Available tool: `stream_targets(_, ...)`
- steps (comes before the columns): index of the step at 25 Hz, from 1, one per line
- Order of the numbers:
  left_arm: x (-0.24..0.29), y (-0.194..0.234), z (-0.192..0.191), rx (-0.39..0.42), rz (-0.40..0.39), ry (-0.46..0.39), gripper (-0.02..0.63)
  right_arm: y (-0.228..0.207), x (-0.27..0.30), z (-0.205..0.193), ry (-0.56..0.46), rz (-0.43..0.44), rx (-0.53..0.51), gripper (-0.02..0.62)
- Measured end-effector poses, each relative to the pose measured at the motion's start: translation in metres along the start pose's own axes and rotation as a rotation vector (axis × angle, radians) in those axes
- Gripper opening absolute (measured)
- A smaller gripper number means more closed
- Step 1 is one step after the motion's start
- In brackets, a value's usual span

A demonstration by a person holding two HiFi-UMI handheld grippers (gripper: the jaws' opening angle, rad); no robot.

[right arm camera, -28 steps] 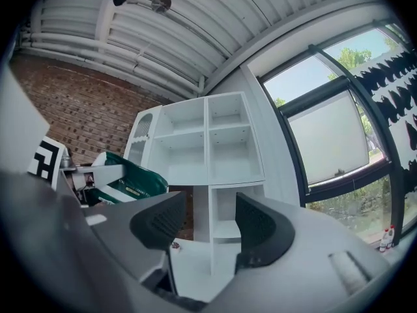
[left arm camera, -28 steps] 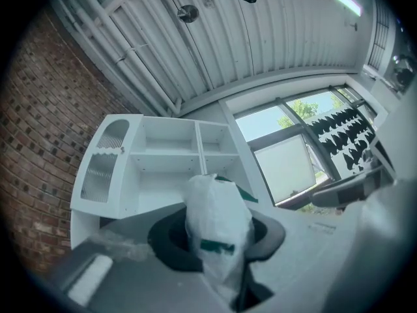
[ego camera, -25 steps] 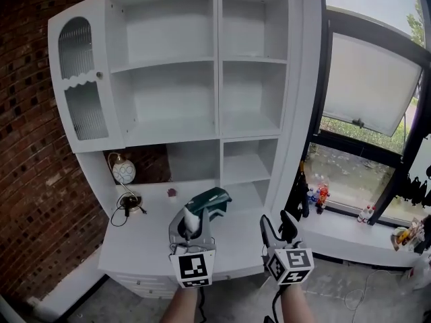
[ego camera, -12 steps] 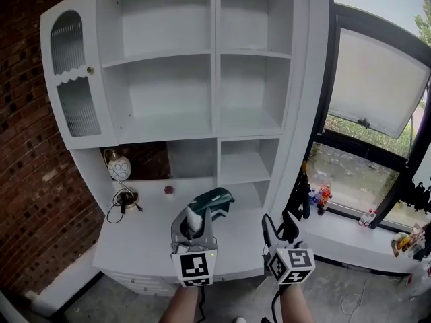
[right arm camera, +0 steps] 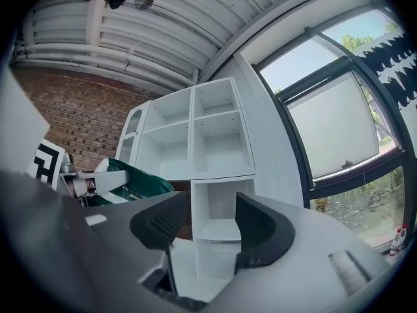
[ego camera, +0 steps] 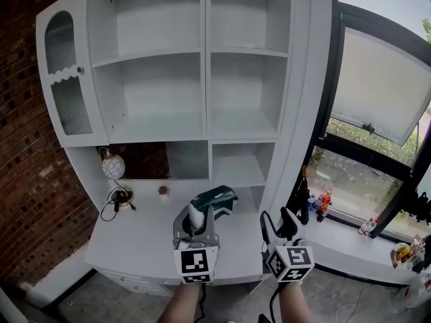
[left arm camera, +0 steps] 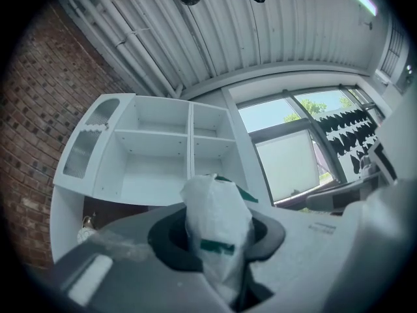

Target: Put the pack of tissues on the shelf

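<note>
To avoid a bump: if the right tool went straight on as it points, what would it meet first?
Likely the lower right compartment of the white shelf unit, framed by the open right tool; depth is unclear.
</note>
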State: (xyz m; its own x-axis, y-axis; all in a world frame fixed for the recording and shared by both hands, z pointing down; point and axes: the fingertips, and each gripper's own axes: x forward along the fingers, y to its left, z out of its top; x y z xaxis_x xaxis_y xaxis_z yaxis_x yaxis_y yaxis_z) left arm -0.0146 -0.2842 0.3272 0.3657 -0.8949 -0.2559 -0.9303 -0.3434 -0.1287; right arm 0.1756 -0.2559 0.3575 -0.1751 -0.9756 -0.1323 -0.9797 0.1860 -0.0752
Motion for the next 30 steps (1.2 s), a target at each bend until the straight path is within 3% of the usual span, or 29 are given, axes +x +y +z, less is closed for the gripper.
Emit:
stream_targets(12, 0.035, -0.034, -0.034, 0.015, 0.015, 0.068, 0.109, -0.056, 0.025, -0.012, 0.004, 0.032, 0.054, 0.225)
stream_targets(21, 0.061, -0.013, -0.064, -0.048, 0.016, 0.108, 0.109, -0.053, 0.065, -0.045, 0.05, 0.052, 0.084, 0.225)
stream_targets(24, 0.072, -0.003, -0.07, -0.107, -0.01, 0.111, 0.109, -0.049, 0.079, -0.053, 0.059, 0.052, 0.086, 0.225)
stream_targets(30, 0.098, 0.018, -0.088, -0.316, -0.111, 0.135, 0.109, -0.032, 0.109, -0.055, 0.042, 0.084, 0.083, 0.225)
